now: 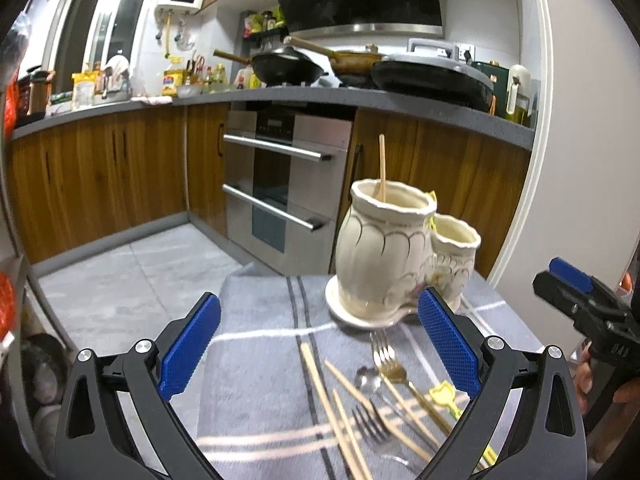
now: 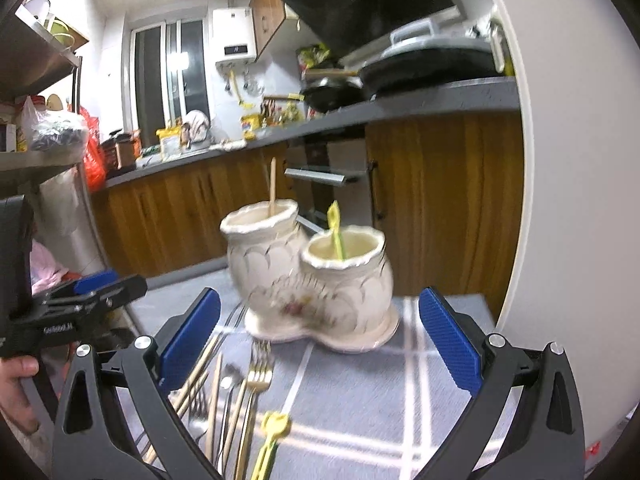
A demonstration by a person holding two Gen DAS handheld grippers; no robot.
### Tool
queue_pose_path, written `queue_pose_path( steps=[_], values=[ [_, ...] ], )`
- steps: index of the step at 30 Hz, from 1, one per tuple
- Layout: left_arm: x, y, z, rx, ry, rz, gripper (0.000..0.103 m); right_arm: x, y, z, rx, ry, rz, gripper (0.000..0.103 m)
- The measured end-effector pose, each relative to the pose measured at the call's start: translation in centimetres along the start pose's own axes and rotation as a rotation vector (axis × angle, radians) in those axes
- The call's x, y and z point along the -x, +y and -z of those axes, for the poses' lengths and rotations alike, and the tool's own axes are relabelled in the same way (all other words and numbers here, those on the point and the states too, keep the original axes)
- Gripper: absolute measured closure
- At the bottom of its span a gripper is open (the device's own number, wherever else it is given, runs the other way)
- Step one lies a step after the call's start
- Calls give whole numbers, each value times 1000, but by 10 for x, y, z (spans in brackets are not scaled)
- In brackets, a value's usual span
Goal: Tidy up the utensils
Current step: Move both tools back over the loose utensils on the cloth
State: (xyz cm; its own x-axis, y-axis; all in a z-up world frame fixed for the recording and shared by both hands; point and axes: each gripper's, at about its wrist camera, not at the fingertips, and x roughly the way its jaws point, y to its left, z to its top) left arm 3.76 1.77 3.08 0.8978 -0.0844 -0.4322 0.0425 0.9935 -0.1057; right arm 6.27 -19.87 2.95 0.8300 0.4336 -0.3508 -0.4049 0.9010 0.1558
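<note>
A cream ceramic double-pot holder [image 1: 384, 252] [image 2: 316, 280] stands on the grey striped cloth. One wooden chopstick [image 1: 382, 168] [image 2: 273, 186] stands in the taller pot. A yellow-handled utensil [image 2: 335, 228] stands in the shorter pot. Loose on the cloth lie wooden chopsticks [image 1: 336, 408] [image 2: 200, 364], a gold fork [image 1: 394, 368] [image 2: 258, 368], a silver fork [image 1: 370, 424], a spoon [image 1: 370, 378] and a yellow-handled utensil [image 1: 442, 394] [image 2: 272, 432]. My left gripper [image 1: 320, 344] is open and empty above them. My right gripper [image 2: 320, 344] is open and empty, facing the holder.
The cloth-covered table [image 1: 260, 360] ends near a white wall [image 1: 580, 160] on the right. Beyond it are the tiled floor [image 1: 132, 276], an oven [image 1: 284, 188] and wooden cabinets [image 1: 100, 176]. The right gripper [image 1: 584, 308] shows at the left wrist view's right edge.
</note>
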Motion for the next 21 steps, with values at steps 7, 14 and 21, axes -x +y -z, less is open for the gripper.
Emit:
queue_pose_path(
  steps=[7,14,21],
  values=[
    [-6,9,13,13,88,-18,5,-10,-1,13,11,103,14,5],
    [-34,23,34,51,296,-17,5,-31,-17,25,-45,212,52,5],
    [-42,16,46,-19,376,-15,8,-38,-13,30,-24,253,54,5]
  ],
)
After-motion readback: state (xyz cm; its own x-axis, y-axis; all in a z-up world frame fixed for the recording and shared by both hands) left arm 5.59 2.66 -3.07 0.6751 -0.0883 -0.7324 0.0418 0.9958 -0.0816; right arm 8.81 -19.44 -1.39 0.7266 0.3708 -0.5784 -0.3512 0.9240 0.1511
